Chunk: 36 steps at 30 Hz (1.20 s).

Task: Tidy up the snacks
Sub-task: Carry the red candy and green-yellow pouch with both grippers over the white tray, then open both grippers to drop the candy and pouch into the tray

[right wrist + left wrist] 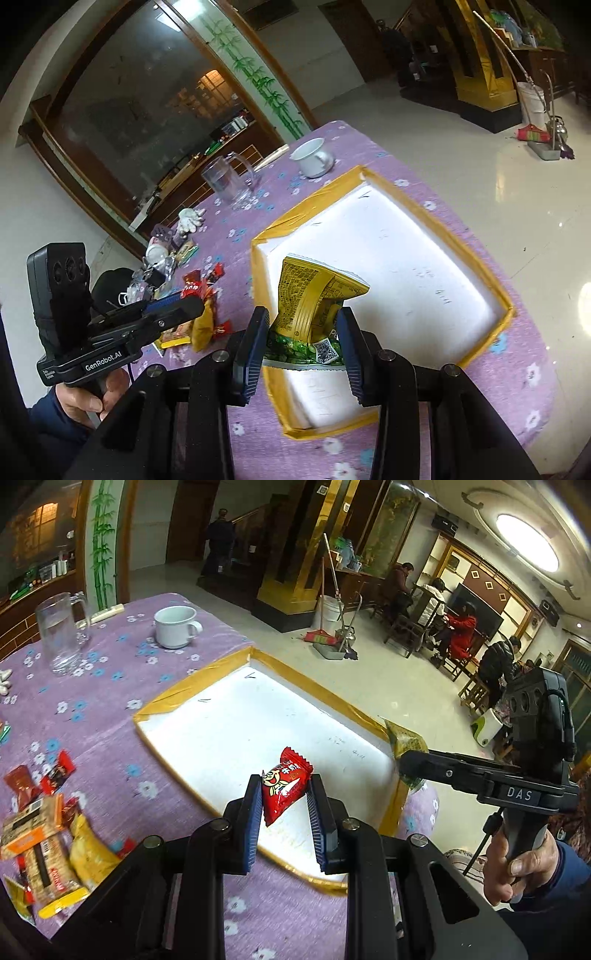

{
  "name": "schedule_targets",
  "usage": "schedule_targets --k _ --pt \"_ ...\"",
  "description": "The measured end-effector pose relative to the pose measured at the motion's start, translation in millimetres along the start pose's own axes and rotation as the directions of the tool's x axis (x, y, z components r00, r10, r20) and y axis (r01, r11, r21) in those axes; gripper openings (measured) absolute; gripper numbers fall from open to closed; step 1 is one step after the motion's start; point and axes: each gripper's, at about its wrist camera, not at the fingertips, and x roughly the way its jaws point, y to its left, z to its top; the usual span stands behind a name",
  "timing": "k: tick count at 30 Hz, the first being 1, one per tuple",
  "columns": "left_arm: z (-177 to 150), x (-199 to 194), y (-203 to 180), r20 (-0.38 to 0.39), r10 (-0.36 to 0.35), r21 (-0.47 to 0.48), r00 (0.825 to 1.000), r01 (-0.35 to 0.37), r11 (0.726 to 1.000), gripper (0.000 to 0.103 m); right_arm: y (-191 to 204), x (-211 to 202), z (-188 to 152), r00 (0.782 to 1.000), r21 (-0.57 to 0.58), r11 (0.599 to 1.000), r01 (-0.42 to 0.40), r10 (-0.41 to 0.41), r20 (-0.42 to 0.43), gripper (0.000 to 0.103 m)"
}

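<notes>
both loaded & over the tray: left gripper pinches a red candy w/ long axis pointing away, right gripper clamps a yellow-green pack upright above the near edge, so drop is straight down.

Table w/ purple floral cloth, white tray, mug, glass, snack pile

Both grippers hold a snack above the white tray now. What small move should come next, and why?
Probably lower and open the left gripper so the red candy drops into the white tray. It is pinched over the bare tray floor, and the right gripper, with its yellow-green packet, is above the tray too.
</notes>
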Motion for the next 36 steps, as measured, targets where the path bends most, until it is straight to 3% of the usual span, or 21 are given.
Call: schedule_targets --k 13,23,28,36 --pt "13 36 -11 -0.033 0.038 -0.037 0.999 -0.039 0.999 0.021 -36 5 25 0.999 -0.002 1.0 0.007 -0.007 -0.036 0.039" --pt "17 52 -7 -0.055 0.112 -0.082 0.992 -0.116 0.99 0.021 -52 17 44 0.996 -0.009 1.0 -0.025 0.024 -0.086 0.039" --pt "19 70 20 -0.068 0.125 -0.12 0.99 -0.132 0.984 0.021 -54 50 61 0.99 -0.013 0.999 -0.03 0.028 -0.135 0.039" --pt "37 103 67 -0.073 0.099 -0.191 0.992 -0.111 0.975 0.021 -17 135 91 0.977 -0.097 0.995 0.016 -0.036 -0.209 0.04"
